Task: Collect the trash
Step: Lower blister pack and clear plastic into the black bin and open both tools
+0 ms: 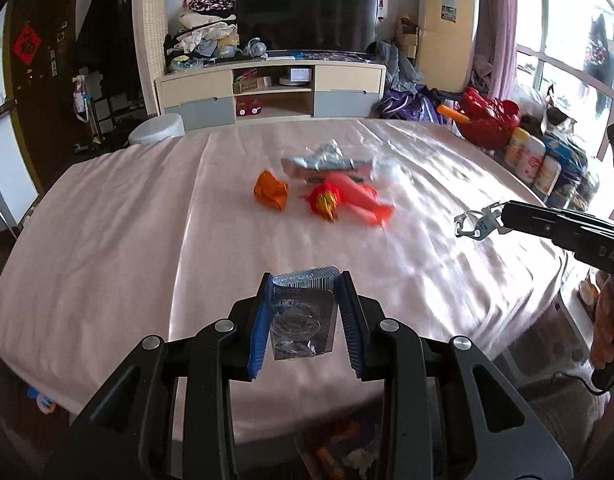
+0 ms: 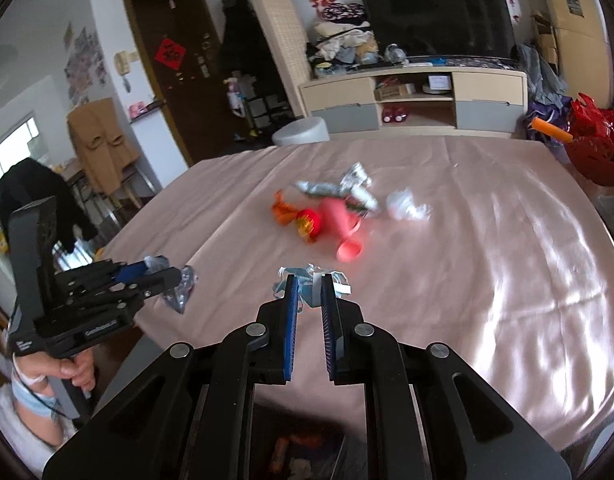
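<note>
The left gripper (image 1: 305, 280) had its jaws part-way closed on a clear plastic blister pack (image 1: 301, 320), pinched only along its upper edge, so most of the pack hung loose below the blue pads. The right gripper (image 2: 309, 284) had its jaws nearly together on a crumpled scrap of white and clear wrapper (image 2: 307, 280), most of which stuck out past the fingertips. Both were held above the near edge of the table, which was covered in a pink cloth (image 1: 127, 220).

More trash lay in a cluster well out on the cloth: an orange crumpled wrapper (image 1: 271, 191), a red and gold wrapper (image 1: 325, 200), a pink tube-like piece (image 1: 361, 198), a silver foil pack (image 1: 327, 158) and a white crumpled bit (image 2: 405, 204).

The blister pack was the likelier to slip, since stiff, slick plastic gripped by one edge could swing or twist free on a quick move. The thin scrap could tear or pull out of the right jaws. Below the table edge, between the gripper arms, something dark with orange bits showed (image 2: 291, 452); it was possibly a bin, though too dim to be sure. If so, releasing too early would drop the pieces on the cloth or floor.
</note>
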